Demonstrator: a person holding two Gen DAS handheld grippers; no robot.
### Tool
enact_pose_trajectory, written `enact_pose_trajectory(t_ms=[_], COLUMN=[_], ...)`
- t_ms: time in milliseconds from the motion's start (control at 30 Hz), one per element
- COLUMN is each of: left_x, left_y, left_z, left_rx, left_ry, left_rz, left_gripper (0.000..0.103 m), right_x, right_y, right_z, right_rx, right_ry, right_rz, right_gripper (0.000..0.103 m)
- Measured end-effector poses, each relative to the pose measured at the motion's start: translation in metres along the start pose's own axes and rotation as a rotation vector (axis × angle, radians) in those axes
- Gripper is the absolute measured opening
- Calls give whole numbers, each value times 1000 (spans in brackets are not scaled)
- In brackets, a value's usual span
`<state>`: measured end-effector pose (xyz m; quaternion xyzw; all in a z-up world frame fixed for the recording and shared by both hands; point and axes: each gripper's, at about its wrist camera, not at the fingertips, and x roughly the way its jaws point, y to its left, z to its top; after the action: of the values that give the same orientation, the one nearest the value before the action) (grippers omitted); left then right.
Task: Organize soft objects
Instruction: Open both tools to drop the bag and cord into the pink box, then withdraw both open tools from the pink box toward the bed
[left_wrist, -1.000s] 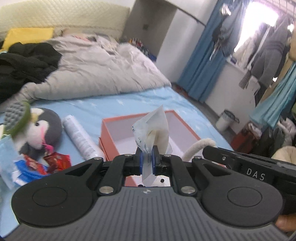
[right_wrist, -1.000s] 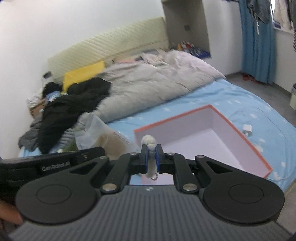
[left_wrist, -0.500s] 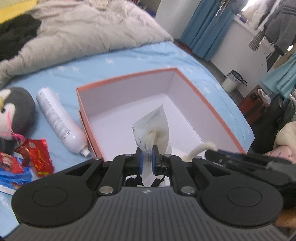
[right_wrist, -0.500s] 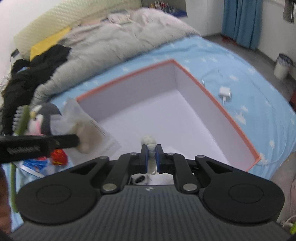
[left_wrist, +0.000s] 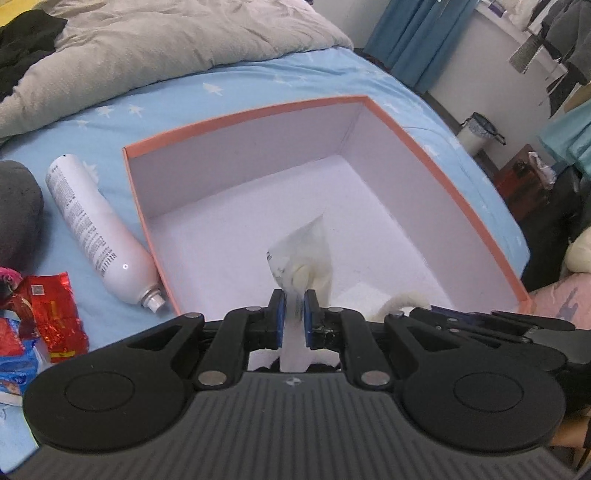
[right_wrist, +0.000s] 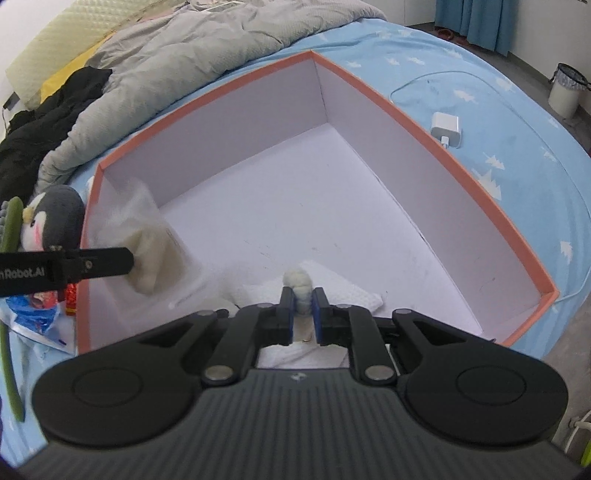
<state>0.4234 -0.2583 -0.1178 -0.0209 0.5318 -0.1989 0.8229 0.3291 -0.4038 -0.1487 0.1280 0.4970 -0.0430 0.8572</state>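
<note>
An open orange box (left_wrist: 240, 120) with a white inside lies on the blue bed; it also shows in the right wrist view (right_wrist: 406, 107). My left gripper (left_wrist: 293, 314) is shut on a clear plastic bag with a cream plush inside (left_wrist: 303, 258), held over the box's near part. That bag also shows at the left of the right wrist view (right_wrist: 147, 240). My right gripper (right_wrist: 303, 306) is shut on a white fluffy plush piece (right_wrist: 299, 280), low inside the box over a white cloth (right_wrist: 347, 291).
A white spray can (left_wrist: 96, 229) lies left of the box, beside red snack packets (left_wrist: 51, 314). A penguin plush (right_wrist: 51, 221) sits at the box's left. A white charger with cable (right_wrist: 447, 129) lies right of the box. A grey duvet (left_wrist: 166, 48) lies behind.
Both grippers have moved forward and down over the box with their loads still held. The box now fills both views.
</note>
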Motion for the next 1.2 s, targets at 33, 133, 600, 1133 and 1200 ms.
enact_pose_trajectory(t_ms=[33,133,600,1133,1200], left_x=[0,-4,-136,-266,-273], left_y=[0,0,-13,21,27], left_z=[0,-1,-41,-161,-177], left_rx=[-1,0,119,56,35], left_ry=[4,-7,-256,-429,-446], left_rz=[-4,-13,36,54,46], left_gripper=[18,30,30,30,30], right_x=[1,-3,-101,-200,-205], right_y=[0,1,32,98,104], right_z=[0,1,-19,-84,-92], right_rx=[3,-6,-55,-185,-202], right_ry=[3,-12,-230,-446,-456], right_rz=[-12,-1,68,199,214], right_gripper=[31,45,45,45,45])
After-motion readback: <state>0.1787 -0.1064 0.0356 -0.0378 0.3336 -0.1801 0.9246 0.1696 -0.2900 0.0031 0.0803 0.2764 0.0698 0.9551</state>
